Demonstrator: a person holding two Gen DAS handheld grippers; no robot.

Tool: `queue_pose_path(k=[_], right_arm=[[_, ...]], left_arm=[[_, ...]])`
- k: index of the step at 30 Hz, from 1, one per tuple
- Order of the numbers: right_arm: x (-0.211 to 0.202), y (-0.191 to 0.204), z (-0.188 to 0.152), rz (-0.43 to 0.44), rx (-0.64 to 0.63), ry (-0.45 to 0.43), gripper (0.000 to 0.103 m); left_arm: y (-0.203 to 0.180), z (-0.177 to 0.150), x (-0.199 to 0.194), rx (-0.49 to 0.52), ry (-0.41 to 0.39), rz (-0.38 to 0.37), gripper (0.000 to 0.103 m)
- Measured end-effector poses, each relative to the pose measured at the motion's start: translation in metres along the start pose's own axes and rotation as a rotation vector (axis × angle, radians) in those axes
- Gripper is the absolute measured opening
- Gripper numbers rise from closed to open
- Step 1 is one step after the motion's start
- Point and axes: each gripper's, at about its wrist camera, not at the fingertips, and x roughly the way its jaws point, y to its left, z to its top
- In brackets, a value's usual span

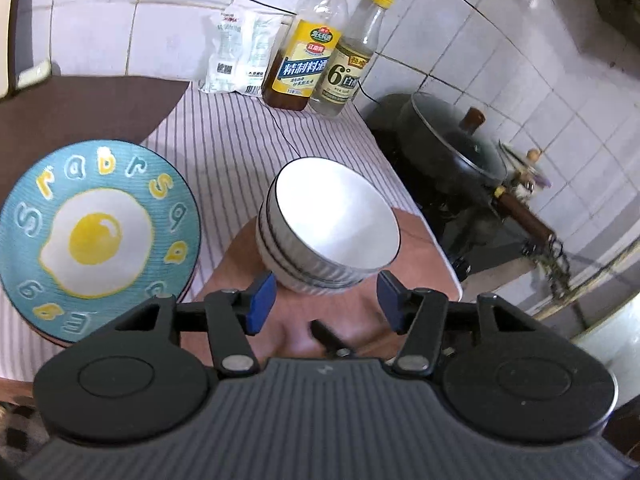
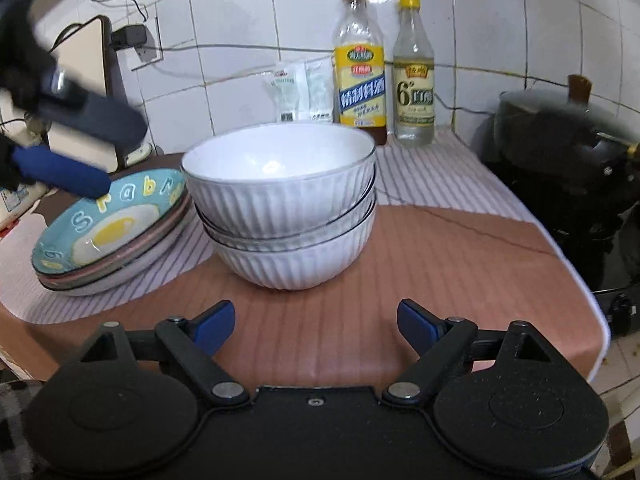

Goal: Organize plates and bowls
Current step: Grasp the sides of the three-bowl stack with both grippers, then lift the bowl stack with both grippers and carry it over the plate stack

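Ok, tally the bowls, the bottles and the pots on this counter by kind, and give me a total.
White ribbed bowls: 3, nested in one stack
Bottles: 2, standing side by side at the tiled wall
Lidded pot: 1, off to the right
Total: 6

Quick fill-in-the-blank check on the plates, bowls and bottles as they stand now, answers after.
1. The white ribbed bowls are nested in a stack of ____.
2. The top plate shows a fried ____.
3. The plate stack rests on the ____ cloth.
4. The two bottles have ____ caps.

Missing words: three; egg; striped; yellow
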Motion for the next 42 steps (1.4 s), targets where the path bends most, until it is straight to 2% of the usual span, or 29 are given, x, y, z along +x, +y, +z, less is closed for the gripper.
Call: queue_pose_path(k=[6, 12, 19, 23, 30, 42], right_arm=[[0.017, 0.011, -0.003, 0.013, -0.071, -0.045, 0.093], [0.032, 0.003, 0.001, 0.015, -0.063, -0.082, 0.093], [0.045, 0.003, 0.002, 0.046, -0.077, -0.116, 0.096], [0.052, 0.004, 0.005, 0.064, -0.077, -0.133, 0.096], [0.058, 0.005, 0.004, 0.083, -0.067, -0.18, 0.097], [0.062, 0.007, 0.0, 0.083, -0.061, -0.217, 0.099]], left_arm=[[0.021, 0.018, 0.027, -0.144, 0.02, -0.022, 0.057], [0.038, 0.026, 0.059, -0.209, 0.071, 0.001, 0.055], [0.036, 0.03, 0.08, -0.172, 0.121, 0.032, 0.047], [0.029, 0.031, 0.086, -0.118, 0.118, 0.084, 0.037], [0.032, 0.033, 0.085, -0.148, 0.115, 0.094, 0.036], [0.021, 0.029, 0.103, -0.018, 0.133, 0.162, 0.035]])
